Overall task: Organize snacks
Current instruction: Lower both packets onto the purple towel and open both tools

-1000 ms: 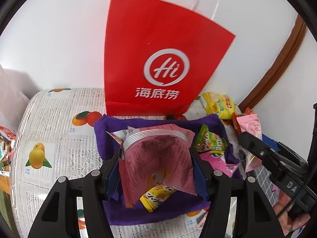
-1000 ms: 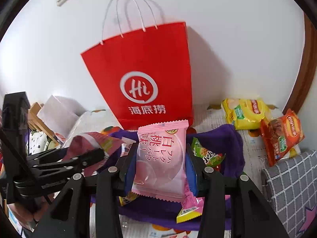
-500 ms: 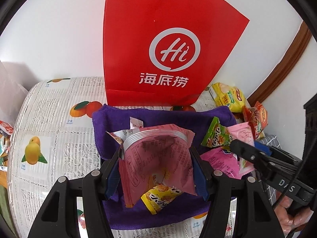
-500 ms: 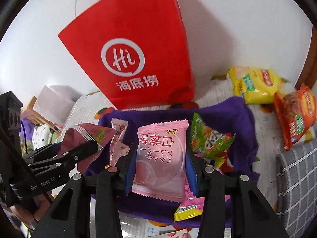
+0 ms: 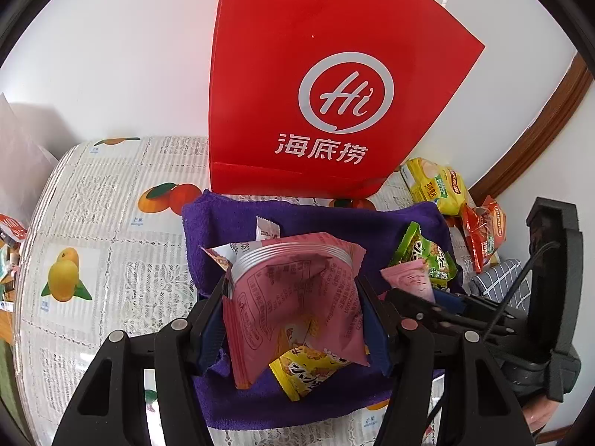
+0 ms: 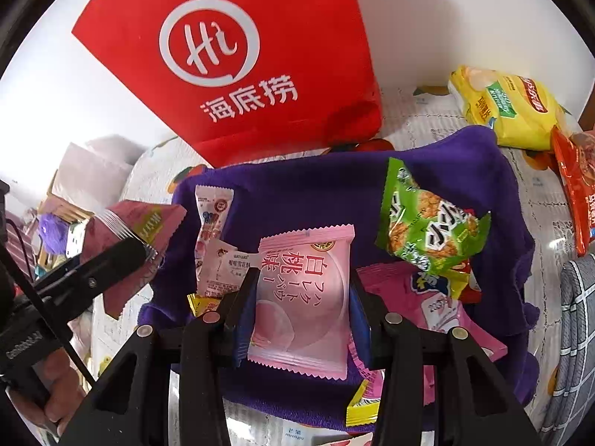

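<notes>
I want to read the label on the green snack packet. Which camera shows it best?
The right wrist view: the green packet lies with its whole front open to the camera on the purple cloth. In the left wrist view the packet is smaller, off to the side, and its lower part is hidden behind a pink packet.

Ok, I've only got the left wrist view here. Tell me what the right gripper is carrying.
Observer: The right gripper is shut on a light pink peach-print packet, held flat between its pads, above the purple cloth.
Operator: Read me what lies under that packet.
Observer: A darker pink packet lies on the cloth just right of it, with a green snack packet resting on top.
Operator: Check the cloth's left side too.
Observer: Two small white sachets lie there, overlapping.
</notes>
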The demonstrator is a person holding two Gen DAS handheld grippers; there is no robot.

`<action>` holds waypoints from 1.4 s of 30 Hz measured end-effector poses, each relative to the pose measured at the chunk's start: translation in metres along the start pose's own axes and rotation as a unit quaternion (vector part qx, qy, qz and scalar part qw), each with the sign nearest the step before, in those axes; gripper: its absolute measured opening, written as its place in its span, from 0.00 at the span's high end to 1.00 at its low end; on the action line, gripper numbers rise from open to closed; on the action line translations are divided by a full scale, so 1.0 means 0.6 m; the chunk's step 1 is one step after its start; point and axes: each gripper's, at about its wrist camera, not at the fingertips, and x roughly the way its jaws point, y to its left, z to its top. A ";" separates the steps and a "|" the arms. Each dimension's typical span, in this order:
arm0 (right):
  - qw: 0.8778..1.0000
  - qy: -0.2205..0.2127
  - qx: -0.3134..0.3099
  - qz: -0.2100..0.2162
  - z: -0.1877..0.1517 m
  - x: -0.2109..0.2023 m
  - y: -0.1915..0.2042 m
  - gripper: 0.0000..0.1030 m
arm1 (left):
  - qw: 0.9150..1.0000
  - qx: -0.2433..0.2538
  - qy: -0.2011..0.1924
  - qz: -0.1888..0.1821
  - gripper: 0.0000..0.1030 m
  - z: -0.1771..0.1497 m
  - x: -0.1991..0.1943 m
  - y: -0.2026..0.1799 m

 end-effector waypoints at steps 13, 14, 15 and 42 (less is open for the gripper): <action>0.998 0.015 -0.022 -0.048 -0.012 0.039 0.006 0.56 | 1.000 -0.001 0.002 0.001 0.41 0.000 0.003 0.001; 0.998 0.015 -0.026 -0.056 -0.012 0.041 0.007 0.56 | 1.000 -0.001 0.002 0.000 0.41 0.000 0.003 0.001; 0.997 0.015 -0.031 -0.064 -0.012 0.042 0.008 0.56 | 1.000 -0.001 0.002 0.000 0.41 0.000 0.003 0.001; 0.996 -0.064 0.020 -0.056 0.020 -0.098 -0.058 0.39 | 0.998 0.012 0.054 -0.009 0.41 -0.018 0.055 -0.029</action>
